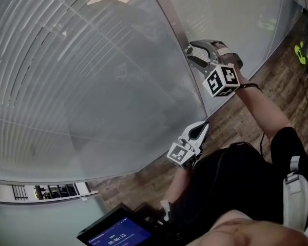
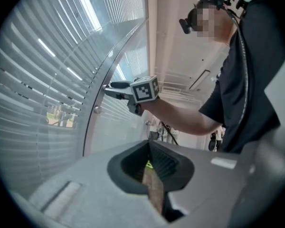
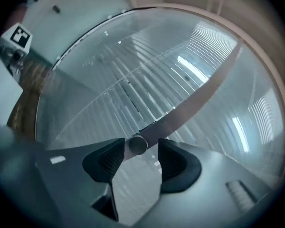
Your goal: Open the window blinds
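Window blinds (image 1: 51, 70): only the right gripper view shows one knob (image 3: 137, 145) inside the released right claw (image 3: 138, 152); the left claw (image 2: 151, 156) is clenched, empty.

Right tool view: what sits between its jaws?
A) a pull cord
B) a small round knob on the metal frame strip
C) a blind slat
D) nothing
B: the round knob on the frame strip stands between the open jaws of the right tool.
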### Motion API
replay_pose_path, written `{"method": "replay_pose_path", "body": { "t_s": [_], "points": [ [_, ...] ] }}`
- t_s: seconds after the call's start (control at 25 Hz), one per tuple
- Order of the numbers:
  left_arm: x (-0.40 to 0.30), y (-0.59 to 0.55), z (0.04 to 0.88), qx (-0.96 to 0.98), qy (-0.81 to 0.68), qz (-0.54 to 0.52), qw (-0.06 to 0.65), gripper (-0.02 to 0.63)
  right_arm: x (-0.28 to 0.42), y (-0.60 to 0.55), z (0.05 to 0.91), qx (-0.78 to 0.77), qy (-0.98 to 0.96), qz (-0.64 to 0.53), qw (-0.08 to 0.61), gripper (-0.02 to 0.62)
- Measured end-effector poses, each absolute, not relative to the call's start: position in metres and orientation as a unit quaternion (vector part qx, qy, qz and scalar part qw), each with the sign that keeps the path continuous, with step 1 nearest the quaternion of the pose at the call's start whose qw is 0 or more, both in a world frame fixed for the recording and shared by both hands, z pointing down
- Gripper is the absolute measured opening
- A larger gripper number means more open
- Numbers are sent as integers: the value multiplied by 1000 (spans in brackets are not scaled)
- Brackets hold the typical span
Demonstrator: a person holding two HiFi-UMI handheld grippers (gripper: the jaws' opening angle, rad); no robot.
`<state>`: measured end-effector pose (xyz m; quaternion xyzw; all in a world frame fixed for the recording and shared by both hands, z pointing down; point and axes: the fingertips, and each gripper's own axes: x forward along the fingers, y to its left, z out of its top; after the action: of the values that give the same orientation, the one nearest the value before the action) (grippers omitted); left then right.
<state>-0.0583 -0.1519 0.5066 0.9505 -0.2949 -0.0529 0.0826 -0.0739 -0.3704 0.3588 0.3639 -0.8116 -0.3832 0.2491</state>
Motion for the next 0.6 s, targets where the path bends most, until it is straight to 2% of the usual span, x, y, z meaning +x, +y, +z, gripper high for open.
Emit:
{"method": "replay_pose_path", "body": {
  "t_s": [0.24, 0.6],
  "points": [
    [-61, -155, 512, 950, -299, -58, 72, 2, -80, -371, 371, 324, -722, -513, 332, 206],
    [-62, -156, 506, 950, -297, -54, 78, 2, -89, -376, 381, 320, -695, -541, 348, 164]
  ]
}}
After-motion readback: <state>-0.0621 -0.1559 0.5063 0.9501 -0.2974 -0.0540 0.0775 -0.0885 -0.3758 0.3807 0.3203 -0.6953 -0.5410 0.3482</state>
